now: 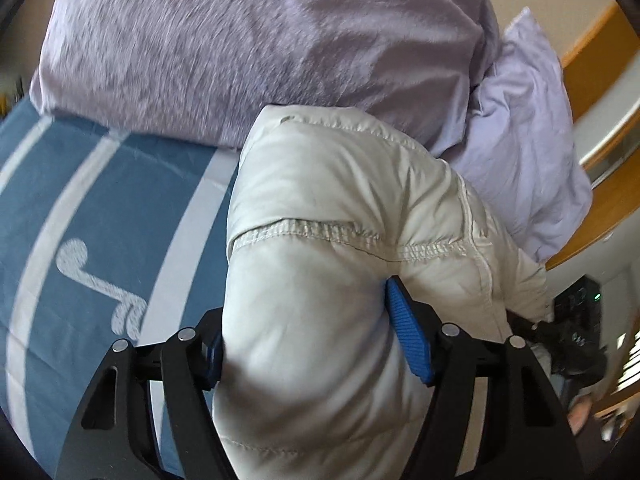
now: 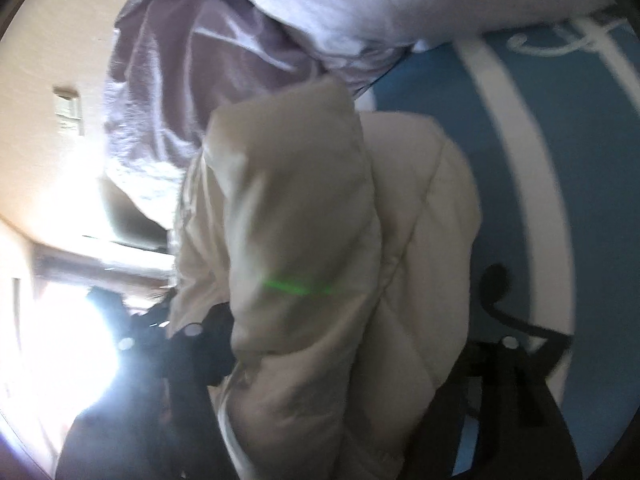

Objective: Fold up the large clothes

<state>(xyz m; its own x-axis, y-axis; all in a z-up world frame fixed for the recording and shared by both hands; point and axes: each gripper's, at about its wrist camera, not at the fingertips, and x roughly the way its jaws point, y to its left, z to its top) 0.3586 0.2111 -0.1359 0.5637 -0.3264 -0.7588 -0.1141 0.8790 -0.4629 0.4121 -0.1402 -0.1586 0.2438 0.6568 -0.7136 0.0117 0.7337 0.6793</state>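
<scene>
Holding: left hand-held gripper [image 1: 308, 344] clamps puffer jacket [image 1: 340, 240], lifting it for folding.
Right hand-held gripper [image 2: 348, 356]: grips jacket too.
Ahead: pillows [image 1: 240, 48] on bed [image 1: 80, 208].

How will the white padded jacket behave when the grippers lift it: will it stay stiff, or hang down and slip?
The white padded jacket bulges and creases between the left gripper fingers, so it is probably soft and will droop. Its quilted filling suggests it is light for its bulk. The smooth, slightly shiny shell may slide in the right gripper, whose hold is blurred.
</scene>
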